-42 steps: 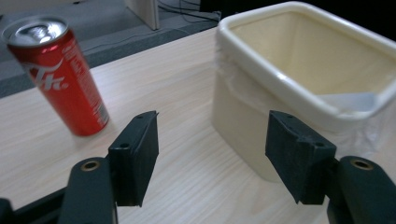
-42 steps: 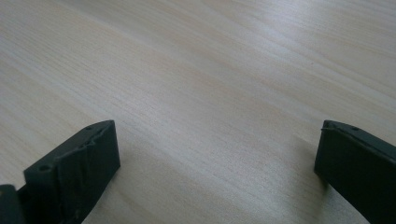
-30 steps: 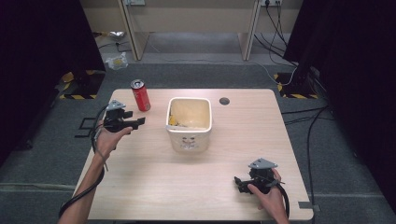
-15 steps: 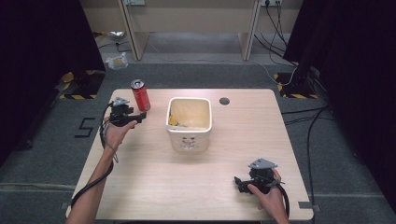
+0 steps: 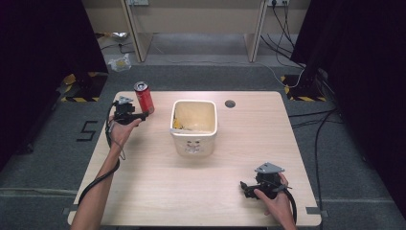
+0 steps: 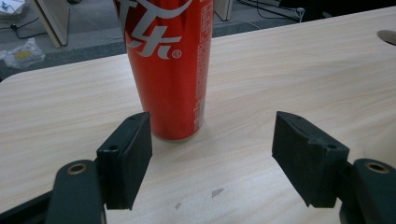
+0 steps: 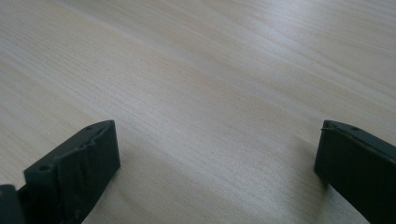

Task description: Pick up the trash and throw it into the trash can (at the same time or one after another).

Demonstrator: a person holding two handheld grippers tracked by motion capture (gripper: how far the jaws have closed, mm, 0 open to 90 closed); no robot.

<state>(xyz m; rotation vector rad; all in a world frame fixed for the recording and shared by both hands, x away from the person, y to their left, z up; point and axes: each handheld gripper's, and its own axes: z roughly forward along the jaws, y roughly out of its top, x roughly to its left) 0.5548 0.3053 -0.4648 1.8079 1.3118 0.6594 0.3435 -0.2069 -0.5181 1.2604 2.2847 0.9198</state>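
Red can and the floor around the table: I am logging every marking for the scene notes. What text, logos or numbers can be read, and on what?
"5": black figure on the grey floor, left of the table.
White script logo with a registered mark, cut off at the frame's top, on the red can: letters not readable.
Fine white print down the can's side: too small to read.
Small marking on the cream bin front: too blurred.

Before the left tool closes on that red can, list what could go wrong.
1. The red soda can stands off-centre, nearer one pad of the open left tool; closing now might push it over.
2. It stands near the table edge; a nudge could send it off.
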